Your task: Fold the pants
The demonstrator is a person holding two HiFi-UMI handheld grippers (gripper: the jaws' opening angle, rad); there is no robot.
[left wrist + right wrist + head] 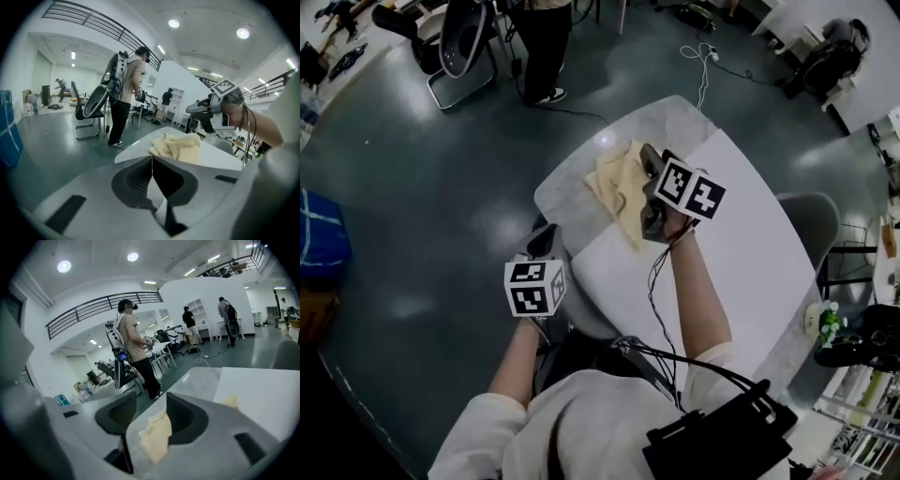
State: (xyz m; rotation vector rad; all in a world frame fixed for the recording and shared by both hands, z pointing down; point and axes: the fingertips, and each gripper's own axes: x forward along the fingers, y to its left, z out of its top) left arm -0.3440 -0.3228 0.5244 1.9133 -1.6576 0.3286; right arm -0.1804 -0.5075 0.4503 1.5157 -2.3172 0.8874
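Pants (617, 187) are lying bunched in a pale yellow heap at the far end of the tabletop (741, 244), partly on its grey marbled corner. You are holding your right gripper (649, 190) raised above them, jaws standing wide apart, and the cloth is showing through the gap, resting on the tabletop. You are keeping your left gripper (544, 242) by the near left edge, well apart from the pants, jaws pressed together and gripping nothing.
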